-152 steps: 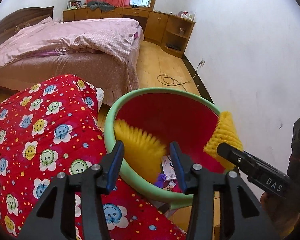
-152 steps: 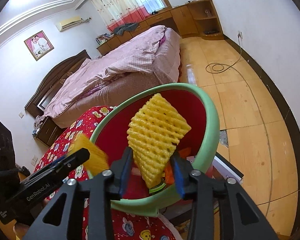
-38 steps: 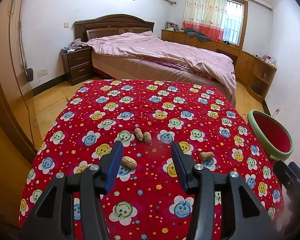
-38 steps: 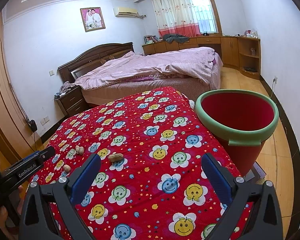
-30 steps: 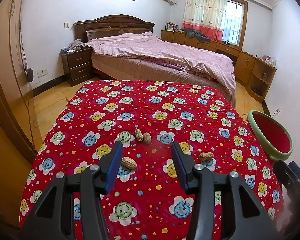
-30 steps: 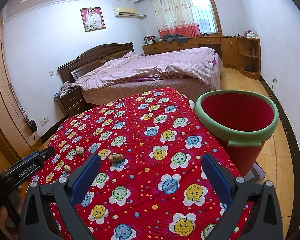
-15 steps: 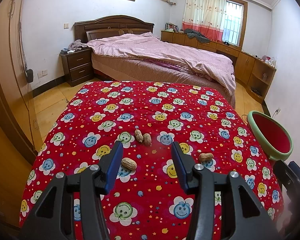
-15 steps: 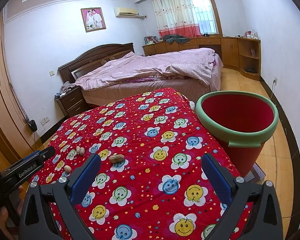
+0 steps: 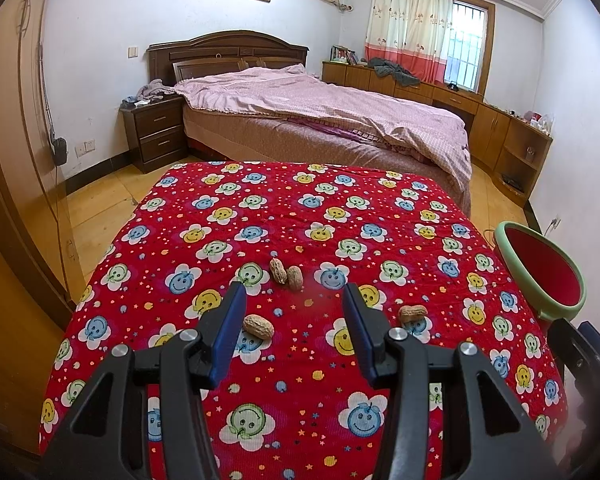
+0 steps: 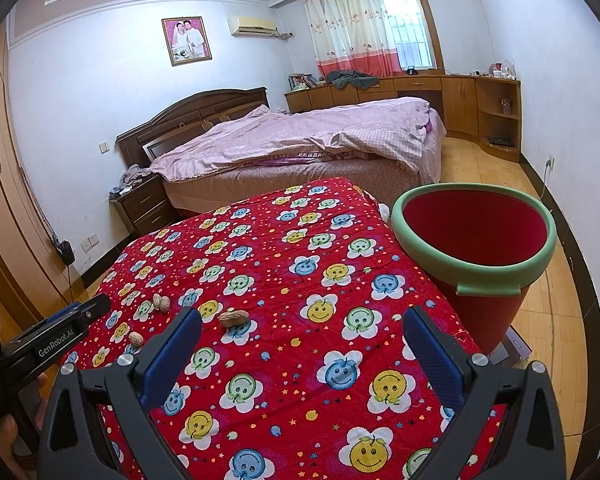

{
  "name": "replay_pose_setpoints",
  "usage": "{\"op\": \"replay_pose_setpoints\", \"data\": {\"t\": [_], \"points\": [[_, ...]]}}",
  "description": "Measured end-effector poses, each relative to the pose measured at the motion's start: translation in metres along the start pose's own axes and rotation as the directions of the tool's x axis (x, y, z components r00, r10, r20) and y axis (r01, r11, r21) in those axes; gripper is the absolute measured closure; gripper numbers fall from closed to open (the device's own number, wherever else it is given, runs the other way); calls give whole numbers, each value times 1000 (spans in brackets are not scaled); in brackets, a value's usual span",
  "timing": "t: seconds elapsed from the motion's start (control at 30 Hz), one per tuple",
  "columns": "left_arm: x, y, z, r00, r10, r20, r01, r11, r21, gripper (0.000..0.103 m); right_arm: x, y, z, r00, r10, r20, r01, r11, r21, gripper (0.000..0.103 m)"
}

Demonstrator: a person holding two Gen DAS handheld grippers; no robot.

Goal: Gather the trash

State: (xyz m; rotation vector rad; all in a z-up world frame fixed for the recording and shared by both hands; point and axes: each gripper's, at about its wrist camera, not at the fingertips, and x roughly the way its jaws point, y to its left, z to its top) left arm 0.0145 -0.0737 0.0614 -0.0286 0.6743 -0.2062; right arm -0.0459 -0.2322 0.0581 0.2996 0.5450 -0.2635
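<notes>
Several peanuts lie on the red smiley-flower tablecloth (image 9: 260,216): a touching pair (image 9: 286,273), one (image 9: 258,326) just inside my left finger, and one (image 9: 412,313) to the right. My left gripper (image 9: 294,320) is open and empty above the cloth. My right gripper (image 10: 300,344) is wide open and empty; the peanut (image 10: 233,317) lies ahead on its left. The red bin with a green rim (image 10: 472,268) stands at the table's right edge and also shows in the left wrist view (image 9: 540,280).
A bed with a pink quilt (image 9: 320,112) stands beyond the table. A nightstand (image 9: 152,132) is at its left, wooden cabinets (image 9: 500,136) along the far wall. A wardrobe (image 9: 4,160) is on the left. The left gripper's body (image 10: 40,348) shows in the right wrist view.
About five seconds ago both grippers held yellow trash over the bin; now both are empty and back over the table. Over the last second nothing has visibly moved.
</notes>
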Motion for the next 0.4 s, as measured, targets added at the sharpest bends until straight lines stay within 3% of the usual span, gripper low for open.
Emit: {"op": "replay_pose_setpoints", "data": {"t": [0.4], "points": [[2, 0, 1, 1000, -3, -11, 3, 1000, -1, 53, 0, -2, 3, 1000, -1, 4, 1, 1000, 6, 1]]}}
